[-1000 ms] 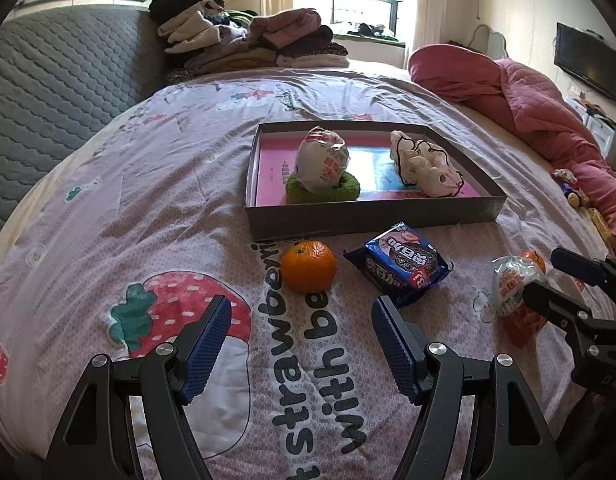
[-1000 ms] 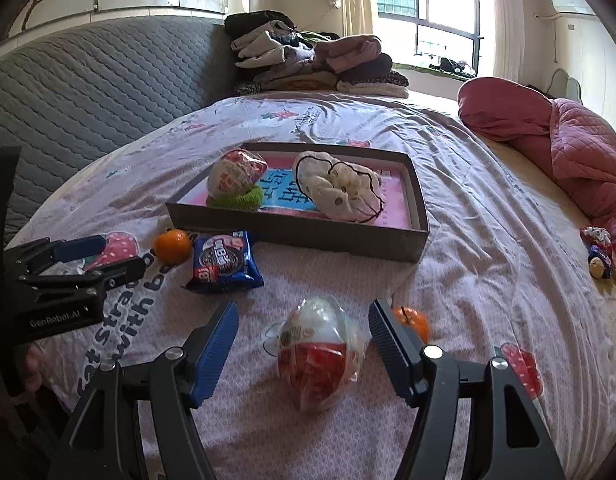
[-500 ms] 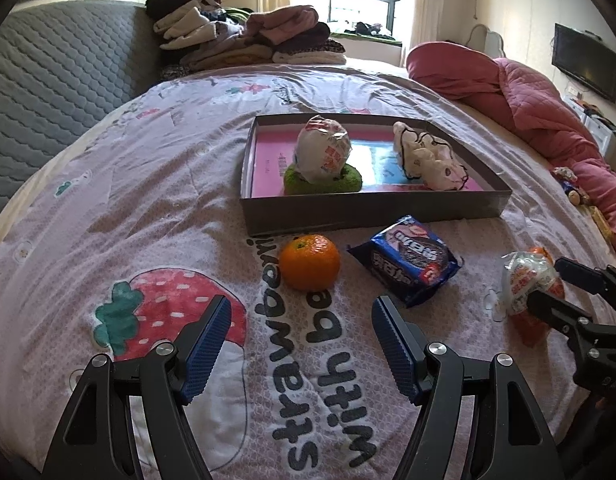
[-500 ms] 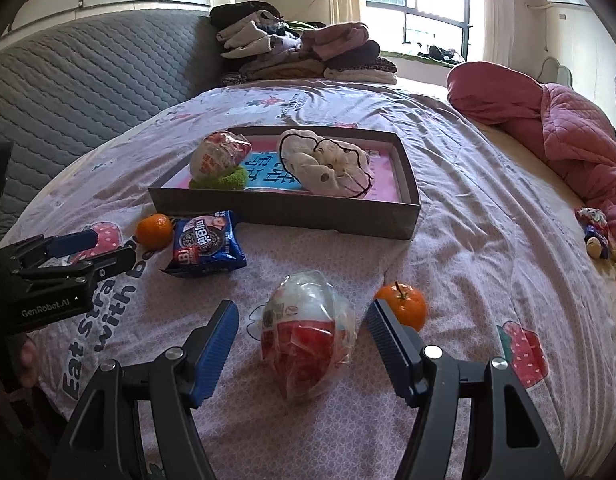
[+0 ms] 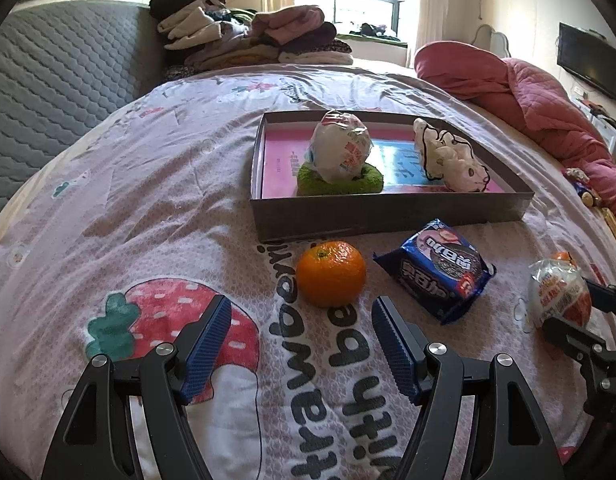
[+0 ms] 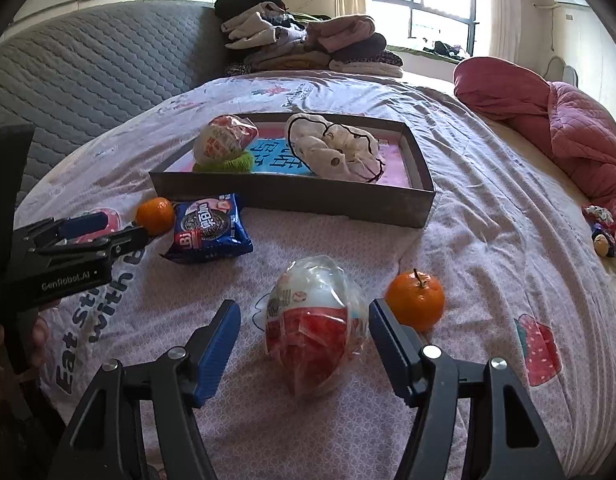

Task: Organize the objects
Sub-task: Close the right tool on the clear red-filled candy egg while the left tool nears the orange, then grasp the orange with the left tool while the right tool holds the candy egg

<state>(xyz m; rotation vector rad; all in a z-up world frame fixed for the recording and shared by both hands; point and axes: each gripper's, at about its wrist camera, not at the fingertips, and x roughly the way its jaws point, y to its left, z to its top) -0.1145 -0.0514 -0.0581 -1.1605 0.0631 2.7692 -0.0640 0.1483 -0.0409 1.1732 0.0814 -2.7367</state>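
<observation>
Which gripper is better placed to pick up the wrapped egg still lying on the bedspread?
Right. The right gripper already straddles the wrapped egg, jaws closing but pads not yet touching. The left gripper sits open just short of the orange, off to the egg's side.

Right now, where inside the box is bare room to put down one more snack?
Inside the box, the pink floor is bare left of the green ring that holds a wrapped egg, along the left wall. A narrower blue strip is free between that ring and the white plush. The right side is crowded by the plush.
</observation>
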